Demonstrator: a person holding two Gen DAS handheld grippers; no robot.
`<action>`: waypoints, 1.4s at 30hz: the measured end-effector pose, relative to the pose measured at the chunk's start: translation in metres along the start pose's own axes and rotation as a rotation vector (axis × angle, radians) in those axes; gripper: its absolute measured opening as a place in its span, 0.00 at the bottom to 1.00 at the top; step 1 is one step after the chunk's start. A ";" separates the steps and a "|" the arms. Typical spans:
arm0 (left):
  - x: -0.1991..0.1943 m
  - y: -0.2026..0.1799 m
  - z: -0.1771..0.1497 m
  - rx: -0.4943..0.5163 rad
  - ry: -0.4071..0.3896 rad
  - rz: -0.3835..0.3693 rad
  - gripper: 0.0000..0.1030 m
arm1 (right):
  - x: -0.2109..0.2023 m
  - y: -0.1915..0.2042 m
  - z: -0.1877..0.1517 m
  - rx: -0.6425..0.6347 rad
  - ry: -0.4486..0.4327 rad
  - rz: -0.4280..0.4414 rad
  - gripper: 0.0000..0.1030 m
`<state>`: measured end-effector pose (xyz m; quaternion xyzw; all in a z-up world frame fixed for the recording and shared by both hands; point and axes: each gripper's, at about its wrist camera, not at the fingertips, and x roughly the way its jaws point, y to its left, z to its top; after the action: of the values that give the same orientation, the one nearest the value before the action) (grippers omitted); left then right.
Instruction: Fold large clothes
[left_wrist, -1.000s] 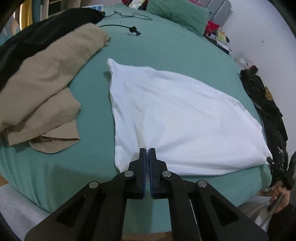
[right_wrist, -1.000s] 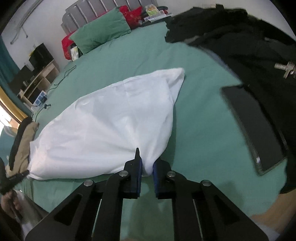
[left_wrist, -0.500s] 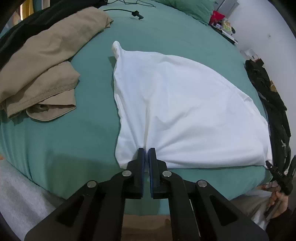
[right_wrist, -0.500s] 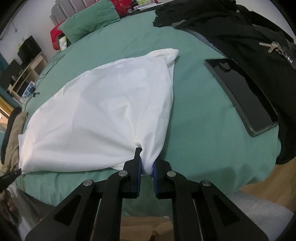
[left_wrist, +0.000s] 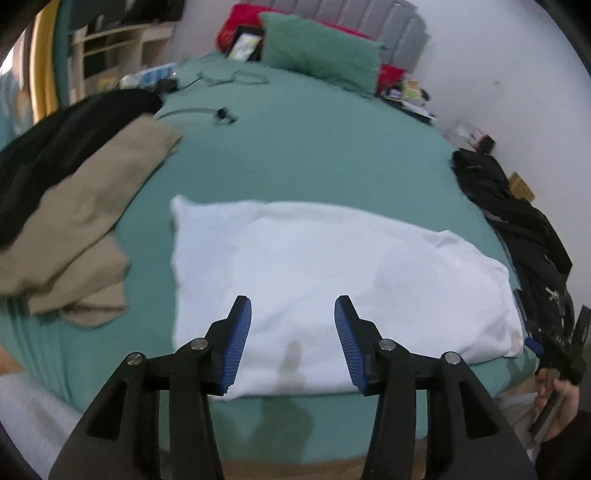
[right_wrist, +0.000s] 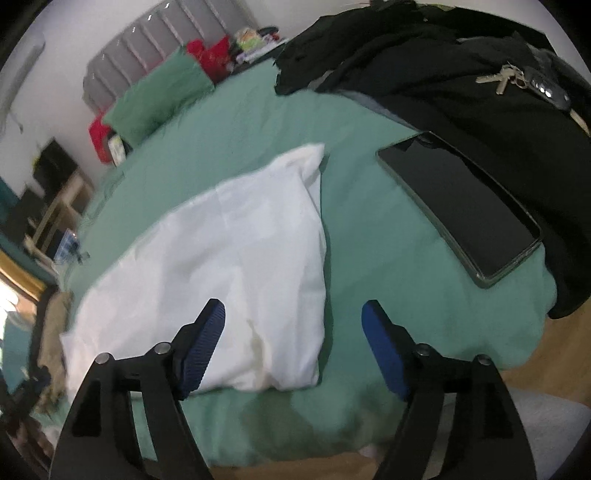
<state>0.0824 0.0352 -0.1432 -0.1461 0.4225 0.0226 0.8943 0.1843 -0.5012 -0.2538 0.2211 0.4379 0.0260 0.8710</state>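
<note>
The white cloth (left_wrist: 332, 280) lies flat on the green bed (left_wrist: 314, 155), filling the middle of the left wrist view and the centre-left of the right wrist view (right_wrist: 221, 277). The left claw (left_wrist: 293, 314), at the bottom of its frame, is opening; its blue pads (left_wrist: 238, 343) stand apart above the cloth's near edge, with nothing pinched between them. The right claw (right_wrist: 293, 314) is opening too, its pads (right_wrist: 203, 343) wide above the cloth's near right corner, gripping nothing. In the left view, tan clothes (left_wrist: 74, 229) and a black garment (left_wrist: 55, 155) sit at centre left, and a green pillow (left_wrist: 321, 59) at the top. In the right view, a dark tablet (right_wrist: 461, 206) lies right of the cloth, beside black clothes (right_wrist: 461, 74) that carry keys (right_wrist: 506, 79) at upper right.
</note>
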 end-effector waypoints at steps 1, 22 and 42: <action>0.000 -0.005 0.003 0.011 -0.009 -0.001 0.48 | 0.000 -0.001 0.002 0.013 -0.006 0.013 0.74; 0.058 -0.092 0.019 0.148 0.097 -0.191 0.63 | 0.055 0.021 0.016 -0.018 0.113 0.078 0.80; 0.121 -0.129 -0.021 0.189 0.131 0.038 0.65 | 0.084 0.066 0.005 0.016 0.177 0.392 0.91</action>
<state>0.1651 -0.1041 -0.2167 -0.0544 0.4828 -0.0100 0.8740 0.2489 -0.4237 -0.2874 0.3056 0.4613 0.2107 0.8058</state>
